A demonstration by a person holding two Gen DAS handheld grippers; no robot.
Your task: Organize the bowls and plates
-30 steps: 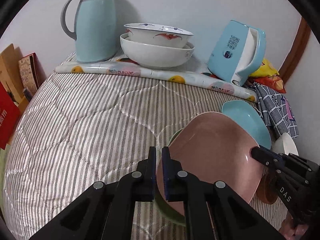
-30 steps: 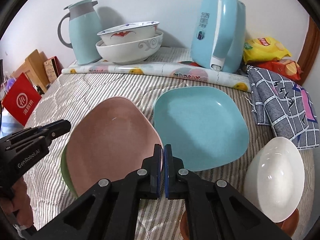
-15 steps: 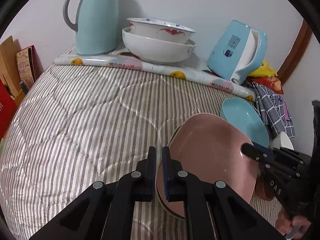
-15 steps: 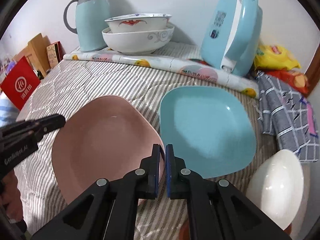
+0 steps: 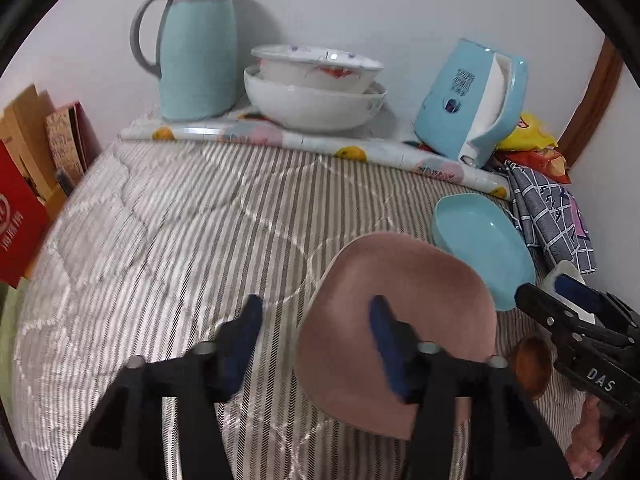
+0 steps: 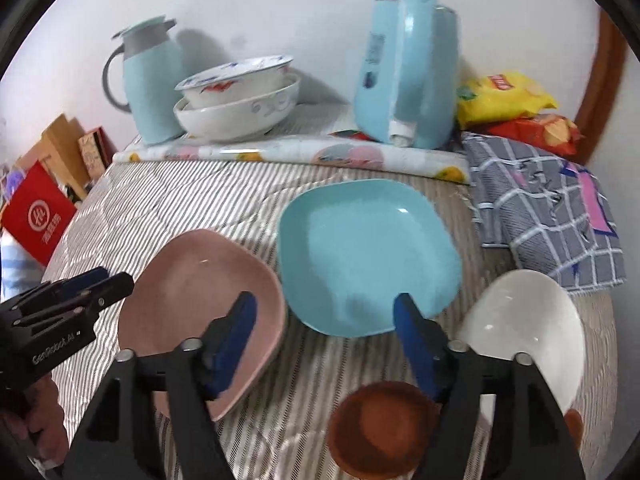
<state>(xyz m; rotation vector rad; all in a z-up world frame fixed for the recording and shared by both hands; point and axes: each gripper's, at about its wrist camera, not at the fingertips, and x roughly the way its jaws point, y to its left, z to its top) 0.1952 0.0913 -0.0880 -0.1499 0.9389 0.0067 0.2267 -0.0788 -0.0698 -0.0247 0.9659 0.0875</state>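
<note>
My left claw [image 5: 316, 344] hovers over a striped quilted table [image 5: 168, 240], its jaws opening. The left edge of a pink plate [image 5: 400, 300] lies between the blue pads, but they do not press on it. The pink plate rests flat on the table, in front of my left claw and left of a light blue plate [image 6: 368, 256]; the two plates lie just beside each other. My right claw [image 6: 324, 340] is also opening, its jaws wide and holding nothing. Its left pad sits above the pink plate's right edge, and its right pad above the near edge of the blue plate. Below that claw lies a small brown bowl [image 6: 380, 428], and to its right a white bowl [image 6: 528, 324]. At the back, from left to right, stand a pale blue thermos jug [image 5: 196, 44], two stacked white bowls [image 5: 316, 88] on a fruit-patterned cloth [image 5: 280, 140], and a blue electric kettle [image 6: 408, 68]. A grey checked cloth [image 6: 548, 216] lies at the far right.
</note>
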